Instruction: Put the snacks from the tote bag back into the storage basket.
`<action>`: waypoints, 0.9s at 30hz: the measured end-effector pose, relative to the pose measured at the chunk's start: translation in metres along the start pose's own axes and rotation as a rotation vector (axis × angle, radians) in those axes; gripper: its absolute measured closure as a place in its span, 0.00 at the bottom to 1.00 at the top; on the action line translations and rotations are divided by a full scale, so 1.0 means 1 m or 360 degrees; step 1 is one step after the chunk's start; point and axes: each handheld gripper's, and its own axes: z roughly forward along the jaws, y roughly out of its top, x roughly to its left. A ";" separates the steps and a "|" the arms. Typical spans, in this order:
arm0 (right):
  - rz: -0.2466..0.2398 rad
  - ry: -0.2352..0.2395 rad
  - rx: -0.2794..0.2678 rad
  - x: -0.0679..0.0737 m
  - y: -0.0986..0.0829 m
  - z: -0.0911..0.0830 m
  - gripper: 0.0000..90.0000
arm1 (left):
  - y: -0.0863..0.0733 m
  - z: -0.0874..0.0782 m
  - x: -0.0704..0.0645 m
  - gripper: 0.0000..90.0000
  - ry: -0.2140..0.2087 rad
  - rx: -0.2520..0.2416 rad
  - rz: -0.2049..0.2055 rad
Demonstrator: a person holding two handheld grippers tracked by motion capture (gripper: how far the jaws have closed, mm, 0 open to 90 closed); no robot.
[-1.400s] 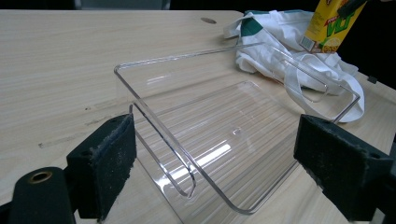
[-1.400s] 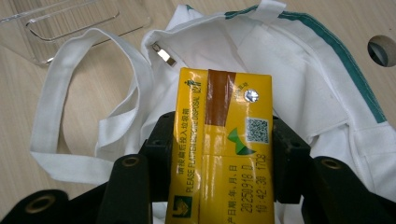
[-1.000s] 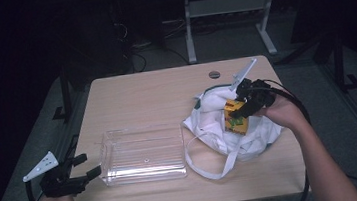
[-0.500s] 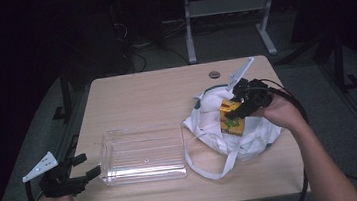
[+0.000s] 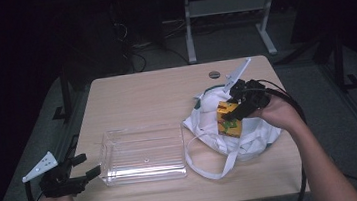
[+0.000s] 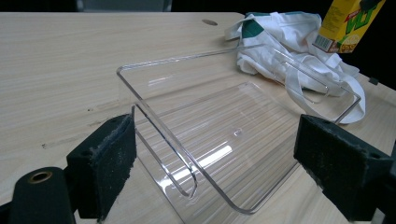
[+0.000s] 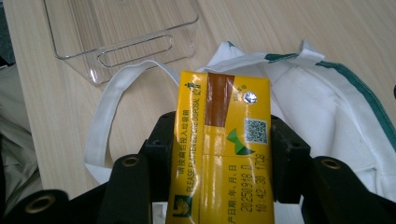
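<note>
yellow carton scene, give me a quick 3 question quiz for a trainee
1. True or false: the right claw is shut on the yellow carton.
2. What does the carton hang above? A) white cloth bag B) clear plastic bin C) bare table
3. Fill in: the left claw is ____ and sits just off the bin's left end.

Key: 1 true. 2 A. 3 open.
</note>
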 end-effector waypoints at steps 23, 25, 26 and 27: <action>-0.0109 0.0038 -0.0042 0.020 0.024 -0.010 0.57 | 0.000 0.000 0.001 0.14 0.0003 0.0000 0.0010; -0.0124 0.0038 -0.0040 0.022 0.026 -0.010 0.57 | 0.000 0.000 0.001 0.14 0.0003 -0.0002 0.0008; -0.0124 0.0047 -0.0045 0.023 0.027 -0.010 0.57 | 0.000 0.000 0.000 0.14 0.0003 -0.0001 0.0008; -0.0138 0.0045 -0.0051 0.024 0.028 -0.009 0.57 | 0.000 0.000 0.000 0.14 0.0002 -0.0003 0.0005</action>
